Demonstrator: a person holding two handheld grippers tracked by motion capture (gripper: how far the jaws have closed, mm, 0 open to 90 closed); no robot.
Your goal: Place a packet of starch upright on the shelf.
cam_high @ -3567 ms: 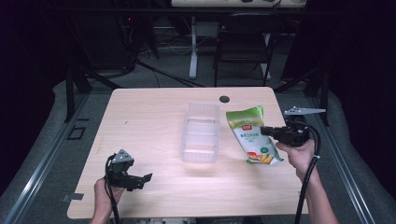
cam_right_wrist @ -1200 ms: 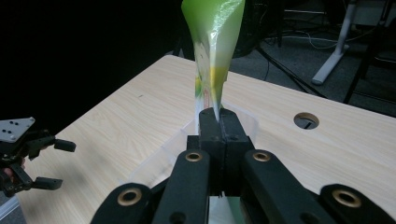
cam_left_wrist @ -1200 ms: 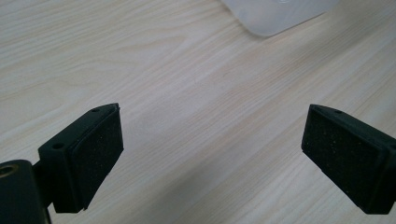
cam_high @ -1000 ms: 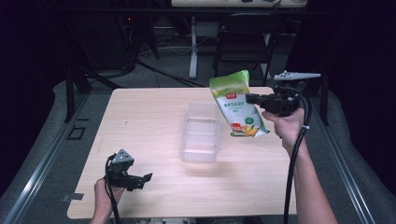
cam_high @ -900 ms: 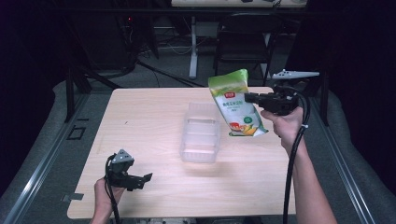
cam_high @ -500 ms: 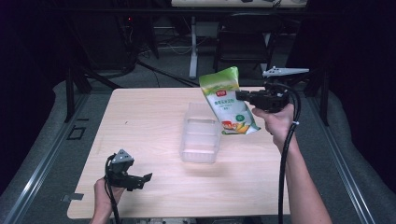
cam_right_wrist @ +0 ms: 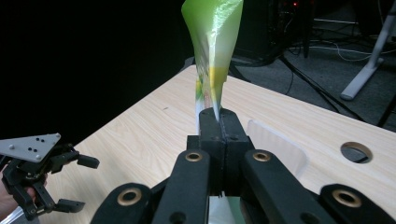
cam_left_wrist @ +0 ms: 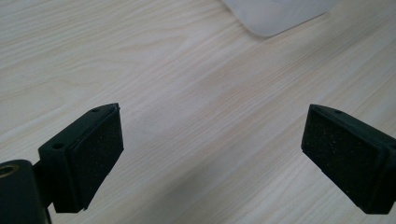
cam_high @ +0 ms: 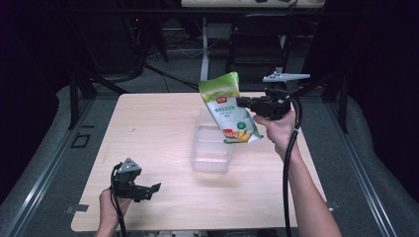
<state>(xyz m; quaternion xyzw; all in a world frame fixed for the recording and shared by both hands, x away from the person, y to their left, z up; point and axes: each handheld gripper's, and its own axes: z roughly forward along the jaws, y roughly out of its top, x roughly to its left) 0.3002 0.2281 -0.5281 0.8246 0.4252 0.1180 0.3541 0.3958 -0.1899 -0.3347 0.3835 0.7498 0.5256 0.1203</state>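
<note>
A green and white snack bag [cam_high: 228,107] hangs in the air above the right part of a clear plastic bin [cam_high: 210,144] on the wooden table [cam_high: 153,128]. My right gripper [cam_high: 241,102] is shut on the bag's right edge and points left. In the right gripper view the closed jaws pinch the bag [cam_right_wrist: 214,56], which rises above them. My left gripper [cam_high: 154,190] rests low near the table's front left, open, with nothing between its pads [cam_left_wrist: 95,154]. A corner of the bin [cam_left_wrist: 275,16] lies beyond them.
A round cable hole [cam_right_wrist: 357,151] sits near the table's far edge. Dark floor, table legs and cables lie beyond the table. Bare wood spreads left of the bin.
My right gripper has carried the bag up off the table and leftward, from the right side to above the bin's right part. The left gripper has stayed in place.
</note>
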